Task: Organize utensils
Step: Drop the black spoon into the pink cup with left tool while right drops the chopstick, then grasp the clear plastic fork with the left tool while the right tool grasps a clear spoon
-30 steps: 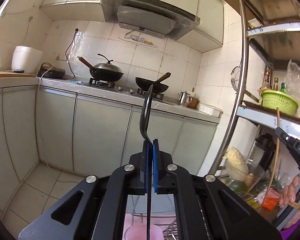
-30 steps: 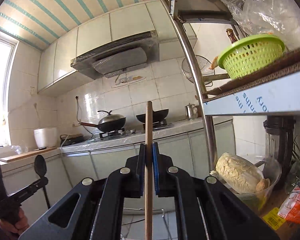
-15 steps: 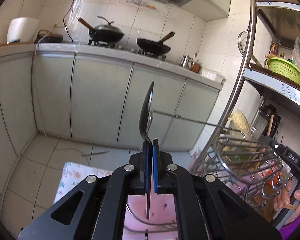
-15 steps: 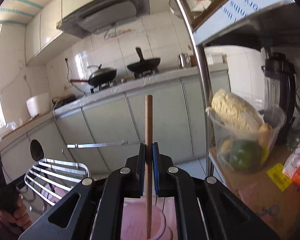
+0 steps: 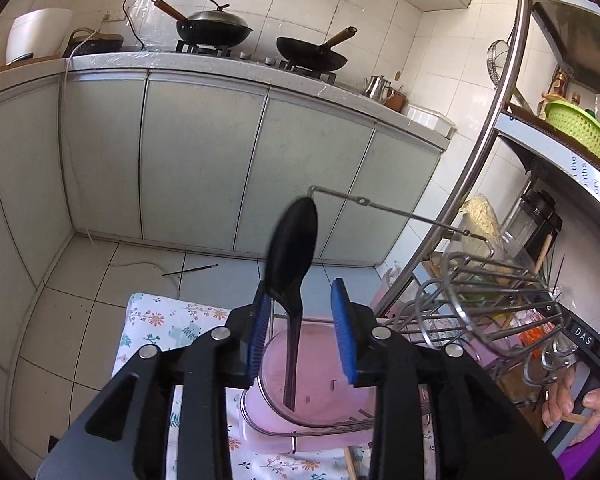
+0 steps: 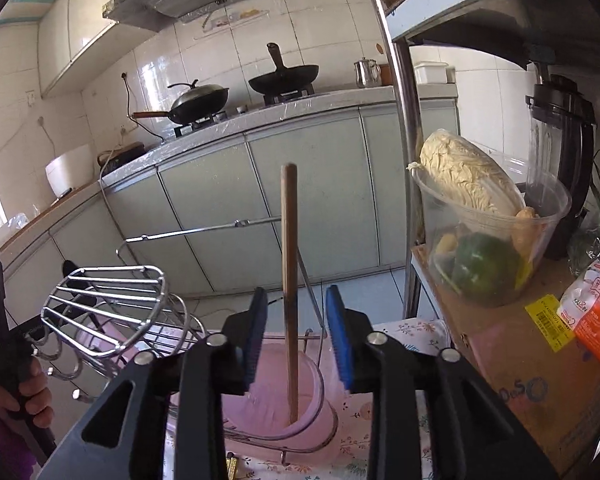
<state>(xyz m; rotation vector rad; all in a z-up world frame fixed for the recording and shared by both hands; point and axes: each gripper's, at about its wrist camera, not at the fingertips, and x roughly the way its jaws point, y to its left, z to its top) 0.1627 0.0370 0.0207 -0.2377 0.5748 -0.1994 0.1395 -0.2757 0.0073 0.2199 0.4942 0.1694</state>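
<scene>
In the left wrist view a black spoon (image 5: 294,248) stands bowl-up, its handle down in a pink holder cup (image 5: 320,392). My left gripper (image 5: 302,324) is open around it; the spoon leans against the left pad. In the right wrist view a wooden chopstick (image 6: 289,280) stands upright in the pink cup (image 6: 268,400). My right gripper (image 6: 296,332) is open, its blue pads apart on either side of the stick without touching it.
A chrome wire rack (image 5: 488,292) stands right of the cup, also seen in the right wrist view (image 6: 108,300). A floral cloth (image 5: 168,328) covers the table. A steel shelf post (image 6: 408,152), a tub of vegetables (image 6: 484,232) and a blender (image 6: 564,152) stand at right.
Both grippers have opened and let go: the spoon and the chopstick now stand loose in the pink cup. Both cameras tilted further down toward the table.
</scene>
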